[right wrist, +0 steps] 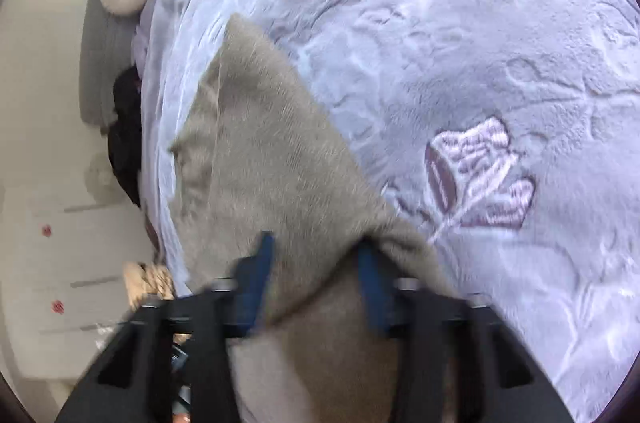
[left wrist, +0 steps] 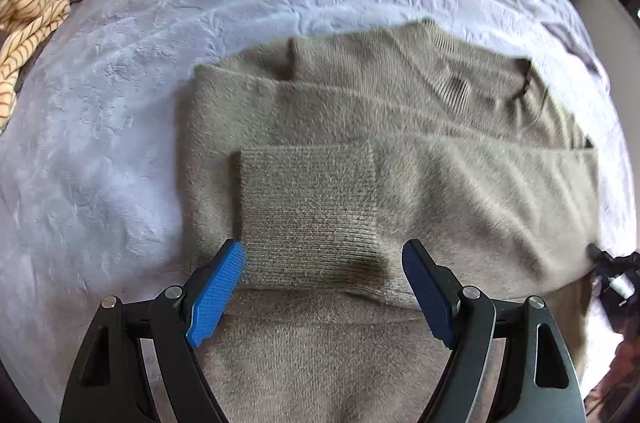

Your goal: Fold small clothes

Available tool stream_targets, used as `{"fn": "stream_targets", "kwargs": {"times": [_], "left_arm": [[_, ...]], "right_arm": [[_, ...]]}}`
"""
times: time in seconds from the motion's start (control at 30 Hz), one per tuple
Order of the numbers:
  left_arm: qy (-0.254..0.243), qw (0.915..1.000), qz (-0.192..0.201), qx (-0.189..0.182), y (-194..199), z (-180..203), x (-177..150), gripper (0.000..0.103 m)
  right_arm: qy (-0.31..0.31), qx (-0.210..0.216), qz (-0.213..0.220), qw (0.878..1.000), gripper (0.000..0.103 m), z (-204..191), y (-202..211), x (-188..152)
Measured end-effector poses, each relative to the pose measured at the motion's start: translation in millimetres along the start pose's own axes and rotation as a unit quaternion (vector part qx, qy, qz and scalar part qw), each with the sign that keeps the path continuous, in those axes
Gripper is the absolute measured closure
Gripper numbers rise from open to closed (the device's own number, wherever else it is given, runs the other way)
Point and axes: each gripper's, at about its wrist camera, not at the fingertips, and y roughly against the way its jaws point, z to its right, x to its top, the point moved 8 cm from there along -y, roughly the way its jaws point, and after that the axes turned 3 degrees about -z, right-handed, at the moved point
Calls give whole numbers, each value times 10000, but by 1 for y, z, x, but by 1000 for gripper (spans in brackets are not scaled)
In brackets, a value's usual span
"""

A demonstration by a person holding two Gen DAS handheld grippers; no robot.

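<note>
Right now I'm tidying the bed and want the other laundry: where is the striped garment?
In the left wrist view the cream striped garment lies bunched at the far left edge of the lilac blanket, well apart from the taupe sweater.

Right gripper at 6 o'clock | jaws apart, blurred, taupe sweater between them, grip unclear | lilac blanket at 2 o'clock | embroidered flower at 3 o'clock

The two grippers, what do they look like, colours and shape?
The left gripper has black angular arms with triangular cut-outs, silver round pins at the joints, and flat fingers faced with textured blue pads. The right gripper is blurred but shows the same black frame and dark blue pads.
</note>
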Motion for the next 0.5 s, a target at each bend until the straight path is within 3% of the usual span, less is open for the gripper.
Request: {"fn": "stream_targets", "kwargs": {"times": [0.1,0.17,0.23,0.3,0.4,0.5], "left_arm": [[-127,9996,-129,210,-13,-1,-8,20],[-147,9996,-74,211,-16,-3,-10,13],[-187,9995,-59,249,-18,-4,-11,12],[-166,9995,-93,234,-16,-5,-12,12],[-140,9995,-119,244,-11,-7,-13,12],[-51,9995,-177,263,-4,-14,-16,12]], "right_arm": [[343,131,354,9987,96,-15,16,9],[829,-156,315,9959,96,-23,18,10],[1230,-721,114,9897,96,-16,10,9],[1324,-927,-123,9868,95,-5,0,8],[1191,-822,-173,9893,88,0,6,6],[1287,-997,-243,9864,82,-5,9,-1]]}}
